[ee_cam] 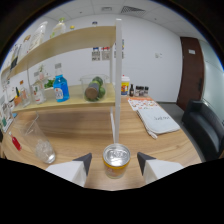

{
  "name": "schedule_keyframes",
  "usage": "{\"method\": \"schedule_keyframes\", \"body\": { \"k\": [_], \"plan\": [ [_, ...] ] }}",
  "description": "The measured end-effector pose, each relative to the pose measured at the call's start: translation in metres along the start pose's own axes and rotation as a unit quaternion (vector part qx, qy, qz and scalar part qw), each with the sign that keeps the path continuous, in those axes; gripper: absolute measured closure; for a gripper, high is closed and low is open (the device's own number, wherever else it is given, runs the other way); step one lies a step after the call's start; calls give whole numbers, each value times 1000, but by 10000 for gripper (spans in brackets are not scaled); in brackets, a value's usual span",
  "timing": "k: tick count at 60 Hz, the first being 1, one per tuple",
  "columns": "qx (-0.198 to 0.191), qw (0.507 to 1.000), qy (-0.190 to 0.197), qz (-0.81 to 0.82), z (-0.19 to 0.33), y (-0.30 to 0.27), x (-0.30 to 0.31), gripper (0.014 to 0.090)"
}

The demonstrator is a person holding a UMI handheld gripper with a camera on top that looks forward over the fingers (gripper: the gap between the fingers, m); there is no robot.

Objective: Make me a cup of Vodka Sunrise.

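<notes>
Between the claw's (114,161) spread fingers, untouched on the tabletop (85,125), stands the can (116,161), straw (116,80) rising toward 12 o'clock; gripping looks pending, so closing squarely comes next.

The gripper (114,161) shows only its two fingers (84,161) — pale, whitish wedges, broad at the base, each narrowing to a dark grey, triangular tip — with no cables, screws or markings visible on them.

You could read no text anywhere. The blue bottle (61,88) on the shelf's lower board carried a white label, and the white booklet (159,121) at the tabletop's far edge bore print, both illegible.
</notes>
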Motion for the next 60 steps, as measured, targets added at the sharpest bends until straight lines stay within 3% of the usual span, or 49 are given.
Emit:
{"method": "schedule_keyframes", "body": {
  "k": [12,26,40,60],
  "plan": [
    [34,999,16,3,-65,-46,-34,196],
    [54,998,-13,19,-112,-47,-116,198],
    [56,997,-40,18,-119,-31,-192,195],
    [126,988,-83,-1,-81,-127,-290,200]
  ]
}}
